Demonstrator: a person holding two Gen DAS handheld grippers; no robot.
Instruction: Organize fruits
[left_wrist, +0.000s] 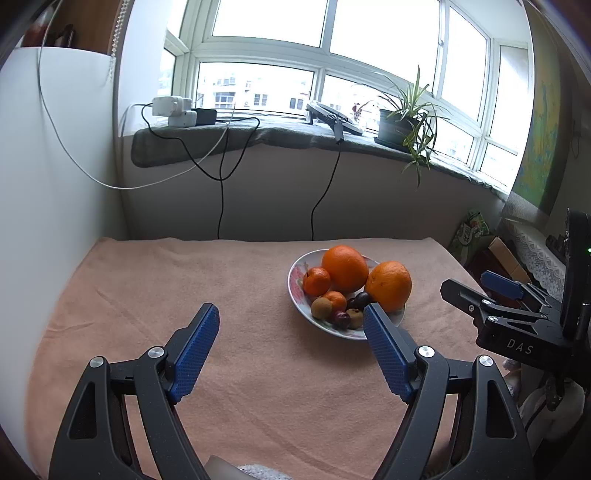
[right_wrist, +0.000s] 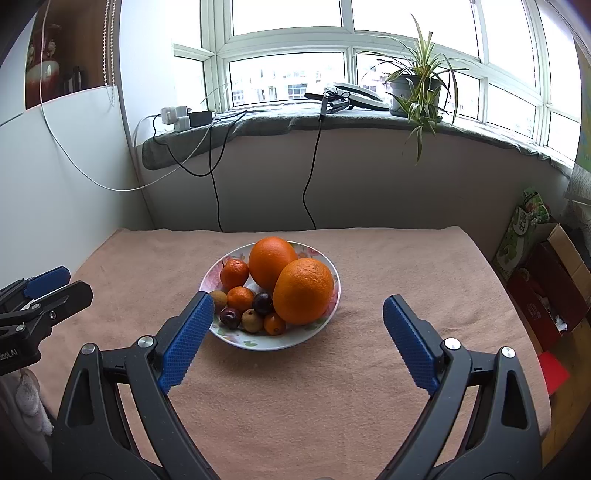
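A: Two big oranges (left_wrist: 345, 267) top the plate (left_wrist: 295, 291) on the peach cloth (left_wrist: 147, 295); left gripper (left_wrist: 291, 332) gapes empty just short of it

B: Right view: right gripper (right_wrist: 299, 317) spread wide, empty, nearer. Three tangerines (right_wrist: 234, 273), two plums (right_wrist: 263, 302), two brown fruits (right_wrist: 252, 320). I'd straddle one fruit squarely, closing gently

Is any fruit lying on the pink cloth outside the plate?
No, every fruit, from the two big oranges to the small dark plums, sits inside the flowered plate, and the pink cloth around it is bare.
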